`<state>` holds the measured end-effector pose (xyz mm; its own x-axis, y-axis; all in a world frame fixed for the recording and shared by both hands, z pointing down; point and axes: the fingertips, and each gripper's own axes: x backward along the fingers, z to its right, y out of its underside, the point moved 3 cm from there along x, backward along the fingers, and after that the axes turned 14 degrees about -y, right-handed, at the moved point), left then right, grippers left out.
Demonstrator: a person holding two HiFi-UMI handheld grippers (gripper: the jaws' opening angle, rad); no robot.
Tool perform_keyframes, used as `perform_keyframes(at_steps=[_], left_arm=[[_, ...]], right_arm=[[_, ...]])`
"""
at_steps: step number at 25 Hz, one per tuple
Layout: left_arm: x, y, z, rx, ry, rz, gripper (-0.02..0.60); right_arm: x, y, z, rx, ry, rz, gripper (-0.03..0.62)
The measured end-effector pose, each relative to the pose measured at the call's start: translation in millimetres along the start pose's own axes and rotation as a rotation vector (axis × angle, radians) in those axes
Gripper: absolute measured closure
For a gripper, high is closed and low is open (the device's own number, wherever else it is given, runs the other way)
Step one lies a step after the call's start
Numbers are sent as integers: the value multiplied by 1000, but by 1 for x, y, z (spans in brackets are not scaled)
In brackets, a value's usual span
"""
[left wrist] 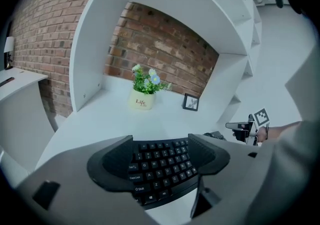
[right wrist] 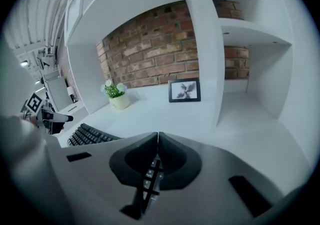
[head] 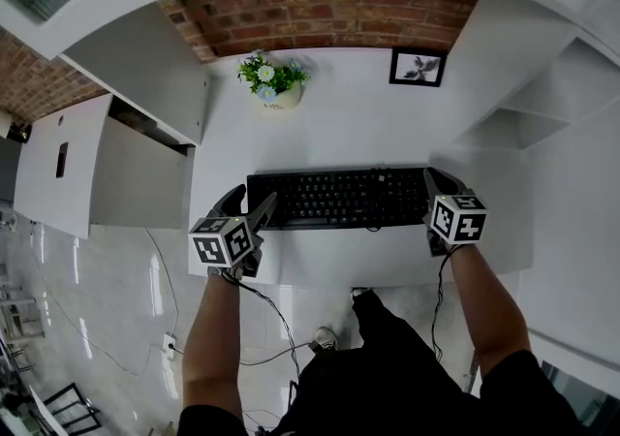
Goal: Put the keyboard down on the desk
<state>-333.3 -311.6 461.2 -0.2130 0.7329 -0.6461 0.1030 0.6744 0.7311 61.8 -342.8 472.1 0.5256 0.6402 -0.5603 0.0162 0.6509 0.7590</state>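
1. Desk (head: 387, 124): white, and it ran under everything I was working on.
2. Keyboard (head: 339, 197): black, and it lay flat on the desk near the front edge. Its long axis ran left to right, with one end at each tool. I judged it already set down.
3. Left gripper (head: 254, 200): it sat at the keyboard's left end with its jaws apart. Key rows showed between and below them, and I saw no pad pressing on the keyboard.
4. Right gripper (head: 433, 178): it sat at the right end with its jaws together, tip to tip. Keypad keys showed through the slit under them, and I saw nothing pinched.
5. Relation that mattered: from each tool the keyboard ran inward toward the other, so neither was nearer. I judged the next move was to back both off outward along that axis.
6. Flower pot (head: 274, 93) and picture frame (head: 418, 67): both stood well behind the keyboard, out of the way.
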Motion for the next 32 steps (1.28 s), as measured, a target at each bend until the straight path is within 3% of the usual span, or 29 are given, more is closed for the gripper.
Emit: perform_keyframes(at_steps=[2,5,7,19,24,32], left_arm=[[11,-6,4,-12,-4,35,267],[31,-16,6,-33,-33,101,476],[45,-21,9,-37,-35,137,540],[173,-28,54,-154,38,348,561],[229,-13,59,-172,57,391,561],[305,28,63,-171,78,426,561]], right_arm=[[8,-9,-9,-12,-17,38,575],[19,-20,-27,-18,-58,96,576],[29,-28,-43,-7,-85,128,576],[118,-49,-164,147,-211,284,576],[164,-37,-217,211,-226,321,576],[227,10,-277,213,-219,364,577]])
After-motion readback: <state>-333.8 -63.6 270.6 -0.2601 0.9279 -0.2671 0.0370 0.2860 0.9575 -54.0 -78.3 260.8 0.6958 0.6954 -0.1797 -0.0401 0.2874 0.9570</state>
